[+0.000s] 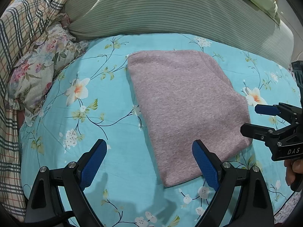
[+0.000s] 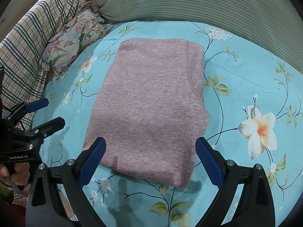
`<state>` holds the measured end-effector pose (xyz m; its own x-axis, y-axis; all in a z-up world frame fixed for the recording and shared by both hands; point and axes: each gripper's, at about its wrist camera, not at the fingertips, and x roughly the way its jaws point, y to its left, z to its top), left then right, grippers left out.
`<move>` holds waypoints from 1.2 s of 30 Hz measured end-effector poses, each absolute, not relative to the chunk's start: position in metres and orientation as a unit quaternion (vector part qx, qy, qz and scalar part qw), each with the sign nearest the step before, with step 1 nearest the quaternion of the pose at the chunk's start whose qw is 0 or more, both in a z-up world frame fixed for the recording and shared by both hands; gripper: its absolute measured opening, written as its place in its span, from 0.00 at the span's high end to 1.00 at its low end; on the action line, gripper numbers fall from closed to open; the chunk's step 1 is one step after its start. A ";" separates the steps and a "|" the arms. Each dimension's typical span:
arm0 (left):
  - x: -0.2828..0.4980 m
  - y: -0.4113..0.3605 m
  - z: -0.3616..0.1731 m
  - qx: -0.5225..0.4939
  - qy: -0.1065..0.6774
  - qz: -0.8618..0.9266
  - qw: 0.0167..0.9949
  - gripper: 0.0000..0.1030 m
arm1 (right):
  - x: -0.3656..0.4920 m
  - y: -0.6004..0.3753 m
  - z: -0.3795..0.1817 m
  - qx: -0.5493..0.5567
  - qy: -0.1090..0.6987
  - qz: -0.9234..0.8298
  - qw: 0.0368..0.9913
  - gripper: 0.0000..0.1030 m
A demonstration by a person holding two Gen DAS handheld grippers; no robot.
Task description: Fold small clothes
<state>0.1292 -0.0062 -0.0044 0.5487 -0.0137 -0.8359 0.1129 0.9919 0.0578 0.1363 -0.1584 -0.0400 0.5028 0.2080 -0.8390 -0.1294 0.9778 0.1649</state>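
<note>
Right wrist view alone shows the folded pink garment (image 2: 149, 102)'s ribbed neckline; both grippers (image 1: 149, 162) (image 2: 150, 160) gape empty.

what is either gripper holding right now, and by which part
Nothing is held. The left gripper and the right gripper are both open above the bed sheet, and the folded pink garment lies flat, free of both.

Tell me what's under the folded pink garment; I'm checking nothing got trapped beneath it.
The pink garment lies flat on the turquoise floral sheet, which shows all around it. Whatever is directly beneath, or between its folded layers, is covered.
</note>
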 end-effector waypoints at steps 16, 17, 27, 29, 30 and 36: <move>0.122 -0.014 0.001 0.051 0.466 -0.036 0.882 0.10 | 0.132 -0.160 -0.036 0.042 0.485 0.096 0.868 0.07; 0.122 -0.014 0.001 0.051 0.466 -0.035 0.883 0.10 | 0.131 -0.160 -0.036 0.043 0.485 0.096 0.868 0.07; 0.121 -0.013 0.003 0.050 0.465 -0.035 0.883 0.10 | 0.130 -0.162 -0.035 0.045 0.483 0.094 0.869 0.07; 0.121 -0.013 0.003 0.049 0.464 -0.036 0.884 0.10 | 0.130 -0.162 -0.035 0.045 0.483 0.095 0.869 0.07; 0.121 -0.013 0.003 0.049 0.464 -0.036 0.884 0.10 | 0.129 -0.161 -0.035 0.045 0.483 0.095 0.869 0.07; 0.121 -0.012 0.004 0.049 0.464 -0.035 0.884 0.10 | 0.128 -0.160 -0.035 0.045 0.483 0.094 0.869 0.07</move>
<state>0.1208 -0.0122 0.0037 0.5675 -0.0155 -0.8232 0.1070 0.9927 0.0551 0.1284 -0.1600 -0.0350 0.5158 0.2074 -0.8312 -0.1197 0.9782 0.1698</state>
